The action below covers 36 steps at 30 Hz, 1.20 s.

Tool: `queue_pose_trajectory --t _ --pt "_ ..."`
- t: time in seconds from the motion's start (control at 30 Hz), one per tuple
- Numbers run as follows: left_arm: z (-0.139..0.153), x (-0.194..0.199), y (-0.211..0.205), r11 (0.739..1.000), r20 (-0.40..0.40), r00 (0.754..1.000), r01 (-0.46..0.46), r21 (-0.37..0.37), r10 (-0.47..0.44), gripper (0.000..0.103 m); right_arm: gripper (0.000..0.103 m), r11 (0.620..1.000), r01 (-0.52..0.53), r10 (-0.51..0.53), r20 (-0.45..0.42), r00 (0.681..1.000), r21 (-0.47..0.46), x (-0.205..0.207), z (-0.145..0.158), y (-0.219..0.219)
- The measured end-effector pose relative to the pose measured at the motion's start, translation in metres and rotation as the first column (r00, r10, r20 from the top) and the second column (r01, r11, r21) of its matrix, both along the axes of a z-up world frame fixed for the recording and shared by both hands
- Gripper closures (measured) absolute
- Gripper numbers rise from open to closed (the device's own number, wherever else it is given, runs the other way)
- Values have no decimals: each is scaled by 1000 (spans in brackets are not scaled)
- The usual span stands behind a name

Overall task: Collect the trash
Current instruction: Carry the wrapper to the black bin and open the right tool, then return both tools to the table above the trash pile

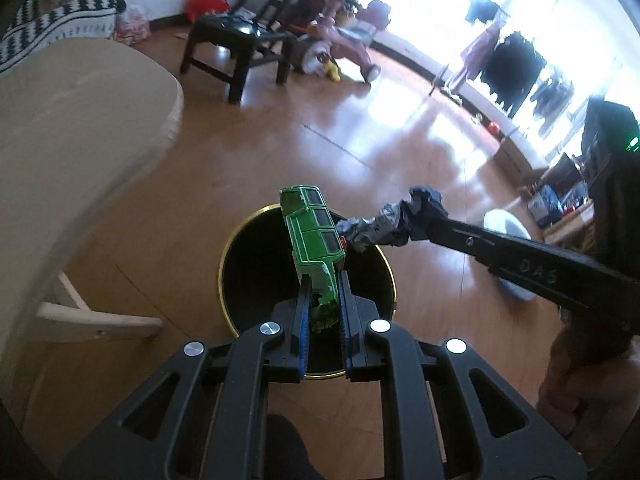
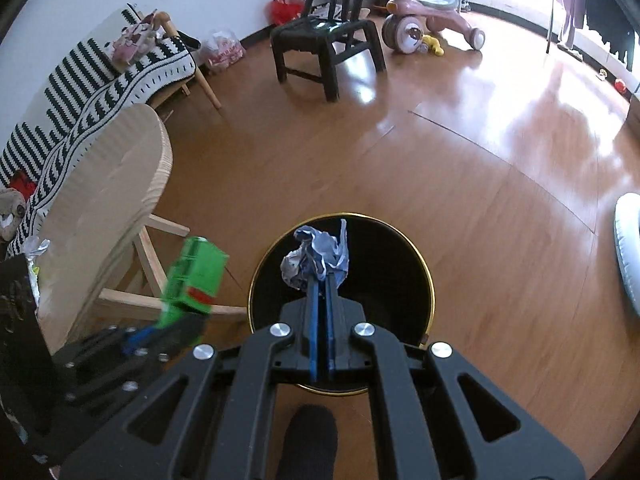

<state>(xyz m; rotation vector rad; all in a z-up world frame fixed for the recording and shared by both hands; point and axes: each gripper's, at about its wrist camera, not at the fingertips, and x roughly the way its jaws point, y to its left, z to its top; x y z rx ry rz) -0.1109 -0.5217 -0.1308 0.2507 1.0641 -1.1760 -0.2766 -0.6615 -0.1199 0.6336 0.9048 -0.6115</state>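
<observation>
Crumpled grey-blue paper trash was pinched between the 2 nearly closed fingers of the right gripper, and in the right wrist view it was held directly above the dark opening of the round black waste bin with a gold rim. In the left wrist view the same wad was seen at the tip of the right gripper, which reached in from the right of the bin and was held above its far right rim.

A green toy car with dark windows was clamped by one end between the blue-padded fingers of the left gripper, which were set narrowly around it. The car was held above the bin opening, its far end reaching past the far rim, and its side lay just beside the paper wad; whether the 2 touched could not be told. From the right wrist view the car and the left gripper were blurred and were seen left of the bin.

The bin stood on a glossy brown wooden floor. A pale wooden table with a rounded edge was seen left of the bin, a black wooden stool well beyond it, and a pink ride-on toy further behind that. A white rounded object lay on the floor to the right of the bin.
</observation>
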Motion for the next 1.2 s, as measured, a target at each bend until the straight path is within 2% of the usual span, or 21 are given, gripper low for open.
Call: queue_pose_trajectory --t 0.17,0.37,0.4,0.43,0.47,0.5,0.53,0.57,0.77,0.9,1.0,1.1,1.2 --pt "-14 1 -22 1000 -7 1000 8 23 -8 91 99 1000 0 0 -9 1000 8 5 -4 -8" --pt "-16 2 -32 1000 5 1000 17 25 -17 89 99 1000 16 -16 7 1000 14 7 -1 -12" --pt "-16 2 -30 1000 3 1000 15 27 -15 81 96 1000 20 -20 8 1000 16 4 -1 -12" --pt "-16 2 -29 1000 2 1000 11 28 -11 62 93 1000 26 -27 9 1000 17 3 -1 -13" --pt "-15 1 -25 1000 5 1000 2 27 -2 50 75 999 32 -33 12 999 19 2 0 -14" --pt "-13 1 -24 1000 12 1000 -6 20 6 32 42 999 40 -41 22 999 19 0 2 -15" --pt "-10 2 -21 1000 23 1000 -14 9 14 29 28 999 50 -50 30 998 10 -1 5 -14" --pt "-8 1 -19 1000 31 999 -13 3 12 29 23 998 55 -55 44 998 -5 -2 9 -13" --pt "15 6 7 1000 50 998 -23 -13 23 22 23 999 36 -33 91 995 -31 8 32 2" --pt "43 17 46 997 100 993 -61 -37 64 13 21 996 -19 29 119 993 -90 35 56 28" --pt "66 31 88 992 135 983 -117 -53 123 12 20 991 -85 100 151 983 -104 62 73 55" --pt "85 48 137 979 169 965 -196 -57 202 12 19 979 -170 188 180 966 -114 95 88 87" --pt "103 72 198 950 188 931 -306 -64 313 12 19 960 -253 273 201 941 -121 130 99 125"
